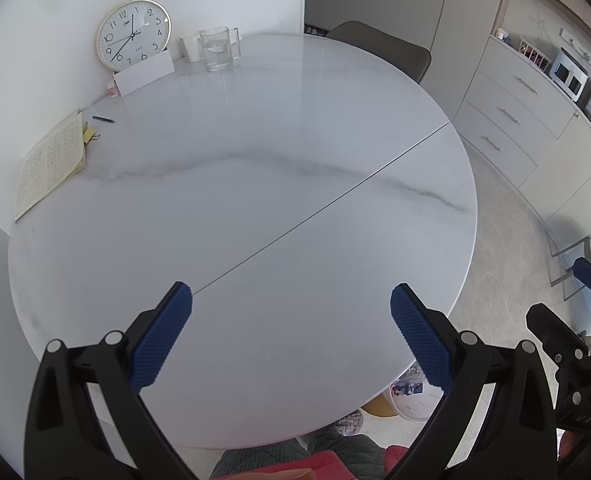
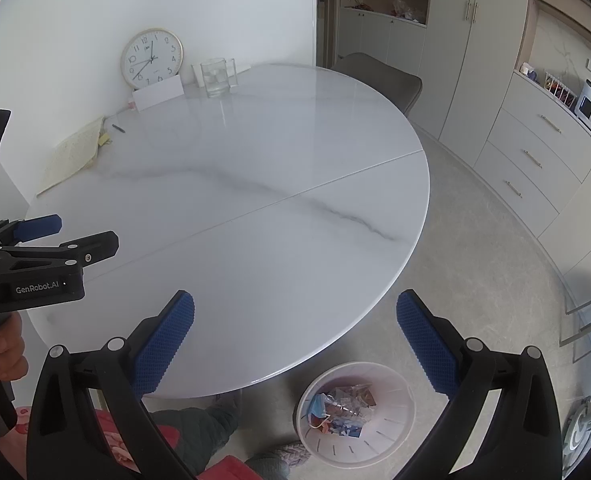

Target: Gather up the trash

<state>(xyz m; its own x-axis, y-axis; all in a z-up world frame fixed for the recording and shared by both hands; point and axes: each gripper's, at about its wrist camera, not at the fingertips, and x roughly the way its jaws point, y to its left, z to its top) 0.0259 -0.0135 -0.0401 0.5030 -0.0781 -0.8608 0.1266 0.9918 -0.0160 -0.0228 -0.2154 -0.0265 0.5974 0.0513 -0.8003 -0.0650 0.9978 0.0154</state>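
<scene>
We hold both tongs low over the near edge of the round white marble-patterned counter [image 1: 255,208]. The left tongs [image 1: 291,312] stand wide apart with nothing between the blue ridged pads, and the right tongs [image 2: 295,320] are likewise spread and empty. That suits a pause between pickups, we judge, since no loose litter shows on the broad middle of the counter.

The trash itself sits in the pale pink round plastic bin [image 2: 355,412] on the floor, just under the counter's near right edge: a blue face mask, crumpled wrappers and scraps lie heaped inside. We think the bin is parked there so each piece can be dropped straight off the edge.

What remains on the counter is pushed to the far left against the wall, probably kept things: a gold-rimmed round wall clock [image 1: 133,35] leaning upright, a folded white card [image 1: 145,73] in front of it, a clear glass pitcher [image 1: 216,49], a yellowed open booklet [image 1: 51,160] and a small black pen [image 1: 103,119]. Beyond are a grey chair and beige cabinets over a pale stone floor.
</scene>
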